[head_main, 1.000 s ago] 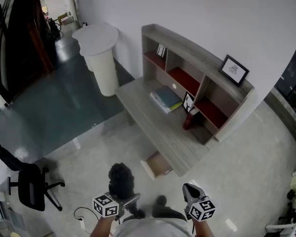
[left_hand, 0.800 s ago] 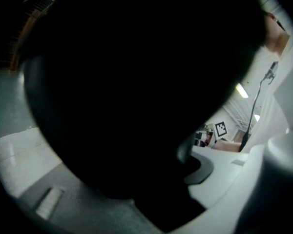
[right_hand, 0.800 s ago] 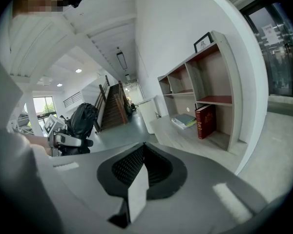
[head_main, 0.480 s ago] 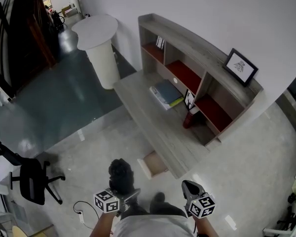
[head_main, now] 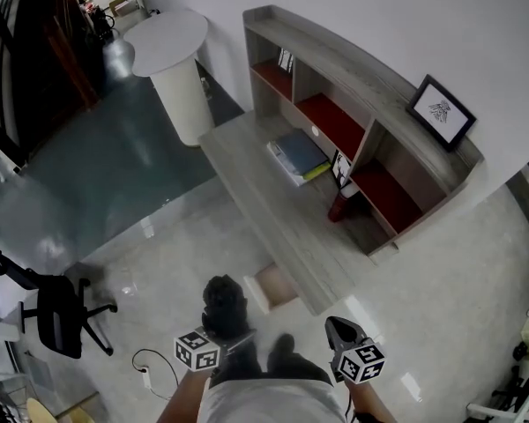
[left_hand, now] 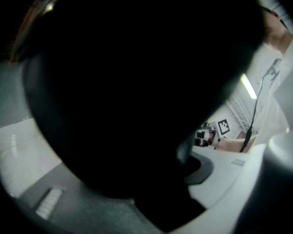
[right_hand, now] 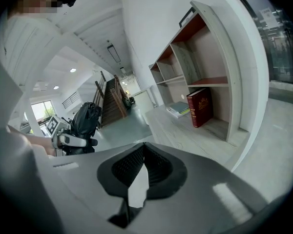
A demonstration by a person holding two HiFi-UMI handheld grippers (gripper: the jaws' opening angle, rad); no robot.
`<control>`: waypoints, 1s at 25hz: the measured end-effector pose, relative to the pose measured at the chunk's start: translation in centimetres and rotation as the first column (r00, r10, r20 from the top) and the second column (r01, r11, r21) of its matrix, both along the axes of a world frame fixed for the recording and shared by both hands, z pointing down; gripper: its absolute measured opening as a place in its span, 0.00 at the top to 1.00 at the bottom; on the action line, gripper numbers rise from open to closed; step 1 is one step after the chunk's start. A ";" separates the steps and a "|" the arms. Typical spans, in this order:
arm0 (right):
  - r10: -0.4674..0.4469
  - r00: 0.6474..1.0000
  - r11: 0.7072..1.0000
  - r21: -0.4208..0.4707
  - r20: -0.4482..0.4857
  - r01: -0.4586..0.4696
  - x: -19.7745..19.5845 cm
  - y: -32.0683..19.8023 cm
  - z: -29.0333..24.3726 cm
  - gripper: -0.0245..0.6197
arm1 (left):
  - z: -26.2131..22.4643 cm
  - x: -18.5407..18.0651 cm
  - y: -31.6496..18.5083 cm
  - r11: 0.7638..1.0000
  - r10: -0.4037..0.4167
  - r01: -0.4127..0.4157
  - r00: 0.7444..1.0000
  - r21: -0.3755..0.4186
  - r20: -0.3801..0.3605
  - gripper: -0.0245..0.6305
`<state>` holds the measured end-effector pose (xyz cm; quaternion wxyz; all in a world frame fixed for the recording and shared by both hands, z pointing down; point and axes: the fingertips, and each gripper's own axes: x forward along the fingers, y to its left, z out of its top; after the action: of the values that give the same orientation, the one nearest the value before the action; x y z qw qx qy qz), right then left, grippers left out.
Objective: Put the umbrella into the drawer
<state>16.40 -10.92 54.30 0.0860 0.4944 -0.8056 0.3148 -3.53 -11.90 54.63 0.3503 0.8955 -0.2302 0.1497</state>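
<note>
Umbrella (head_main: 225, 302): black, folded to a bundle, clamped in the left gripper (head_main: 234, 338) at bottom centre of the head view. It is held over the floor, just short of the desk's front edge. The left gripper view is almost wholly blacked out by it; the jaws are set part-way apart on the fabric.

Right gripper (right_hand: 144, 146): the pads are closed tip to tip and nothing is held. It is seen right of centre at the bottom of the head view, well apart from the umbrella.

Drawer (head_main: 278, 287): pulled out from under the desk (head_main: 264, 192), pale inside, just up and right of the umbrella in the frame. Its contents cannot be made out.

A shelf unit (head_main: 370, 86) is set on the desk against the white wall. A stack of books (head_main: 297, 157) lies flat on the desktop. A red book (head_main: 342, 206) stands upright in the unit's lower right compartment. A framed picture (head_main: 439, 111) is propped on top, at the right.

A white round table (head_main: 169, 47) is at upper left, an office chair (head_main: 57, 311) at lower left, and a cable (head_main: 145, 373) lies on the floor beside it.
</note>
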 end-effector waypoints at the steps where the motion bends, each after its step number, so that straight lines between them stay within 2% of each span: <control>1: 0.001 1.000 1.000 -0.007 0.002 -0.001 -0.2 -0.2 0.3 0.95 | 0.4 0.1 -0.4 1.000 0.006 -0.006 1.000 -0.006 0.001 0.59; 12: 0.083 0.997 0.996 -0.038 -0.004 -0.083 -3.1 -3.4 0.4 0.95 | 5.2 -1.5 -4.3 0.991 0.105 -0.102 0.994 -0.084 0.029 0.59; 20: 0.122 0.990 0.989 -0.071 -0.064 -0.126 -3.7 -5.8 1.2 0.95 | 9.2 -1.2 -7.0 0.973 0.191 -0.184 0.981 -0.142 0.035 0.59; 25: 0.153 0.985 0.980 -0.118 -0.082 -0.162 -3.3 -6.6 3.7 0.95 | 11.6 -0.8 -8.3 0.959 0.226 -0.214 0.973 -0.183 0.043 0.59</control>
<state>13.06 -17.48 58.05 0.1207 0.5614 -0.7393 0.3518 -4.30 -20.19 66.19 0.4022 0.8756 -0.1260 0.2359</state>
